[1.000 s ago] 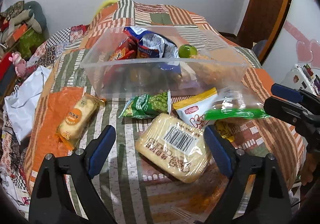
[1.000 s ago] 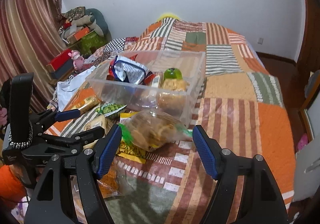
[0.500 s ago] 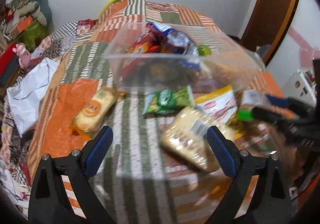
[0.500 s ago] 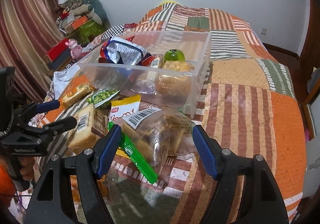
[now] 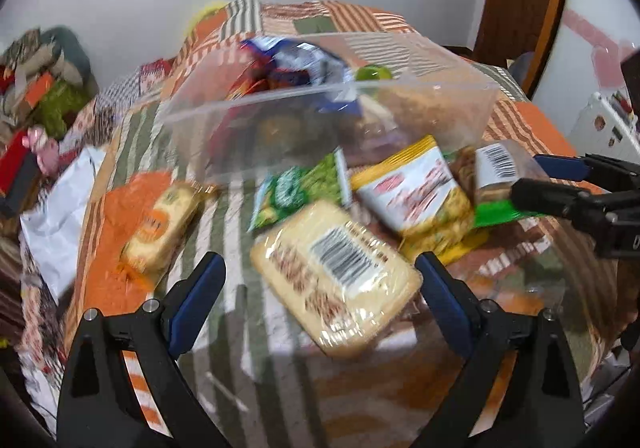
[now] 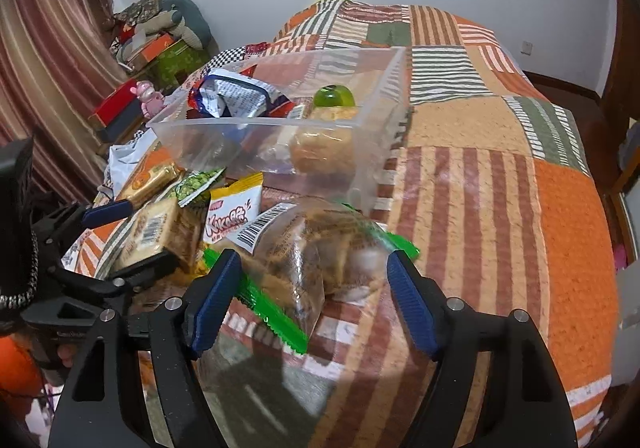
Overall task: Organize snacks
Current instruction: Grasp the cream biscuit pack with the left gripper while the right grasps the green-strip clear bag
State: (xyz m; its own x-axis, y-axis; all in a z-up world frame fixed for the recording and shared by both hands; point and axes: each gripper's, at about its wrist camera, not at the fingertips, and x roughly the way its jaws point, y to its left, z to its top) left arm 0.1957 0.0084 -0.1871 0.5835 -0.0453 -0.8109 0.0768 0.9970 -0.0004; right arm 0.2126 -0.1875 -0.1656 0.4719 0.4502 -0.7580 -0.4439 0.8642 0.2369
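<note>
the clear plastic bin (image 6: 372,151) sits on the patchwork bed (image 6: 500,207) and serves as the goal, so everything else is read from it. inside it already lie a blue-and-white crinkled packet (image 6: 232,95), a green round thing (image 6: 334,97) and a bread-like pack (image 6: 324,151), probably sorted there.

just in front of the bin the loose snacks lie in a heap, close enough to be lifted straight in: a green pea packet (image 5: 300,187), a yellow-and-white packet (image 5: 416,187), a pale biscuit pack with a barcode (image 5: 336,280), and off to its left front an orange-labelled cake pack (image 5: 160,228).

the left tool (image 5: 320,288) hangs released, its fingers spread wide on either side of the biscuit pack without pressing it, likely lining up a pick.

the right tool (image 6: 316,288) straddles a clear bag of brown pastries with a green seal strip (image 6: 320,260), in front of the bin's near right corner; its jaws are opening with the bag between them, and the pads do not seem to press it.

the left view is blurred, so labels cannot be read. the bin's lower contents are smeared behind its wall, and the pastry bag covers whatever lies under it.
</note>
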